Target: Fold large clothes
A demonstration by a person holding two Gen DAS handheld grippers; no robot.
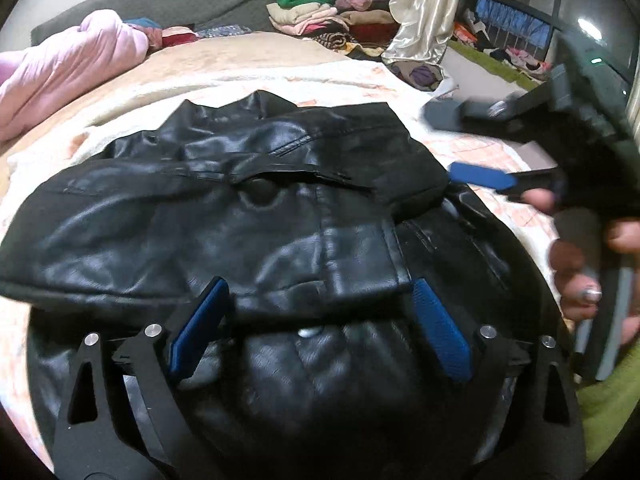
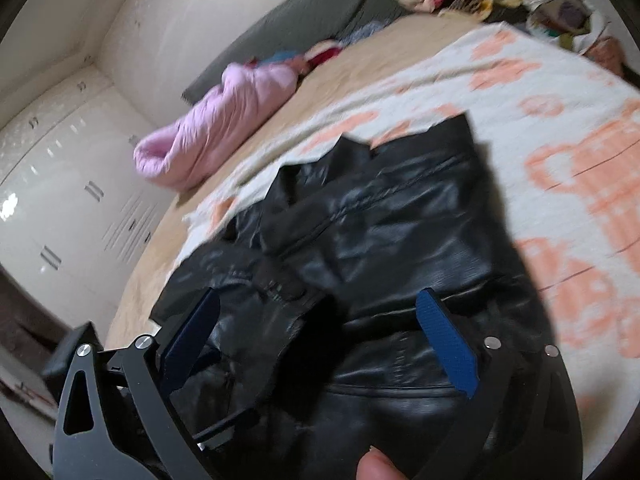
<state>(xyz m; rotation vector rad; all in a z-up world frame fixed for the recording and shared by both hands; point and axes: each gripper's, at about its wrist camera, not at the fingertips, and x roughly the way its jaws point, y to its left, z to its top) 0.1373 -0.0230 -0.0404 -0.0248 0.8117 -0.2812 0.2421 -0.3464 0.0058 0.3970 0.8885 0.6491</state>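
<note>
One black shiny leather jacket (image 1: 248, 216) lies partly folded on a white bedspread with orange patterns (image 2: 560, 92). Two grippers hover above it: the left gripper (image 1: 320, 320) and right gripper (image 2: 320, 344), both with blue-padded jaws spread wide, gripping nothing. One pink quilted bundle (image 2: 216, 120) lies beyond.

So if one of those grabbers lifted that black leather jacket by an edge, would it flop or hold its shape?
Probably something in between. The black leather jacket lies in thick rounded folds rather than sharp creases, so it likely drapes slowly and springs back. Its glossy surface suggests it may slip between the blue pads. It looks bulky, so probably heavy for cloth.
</note>
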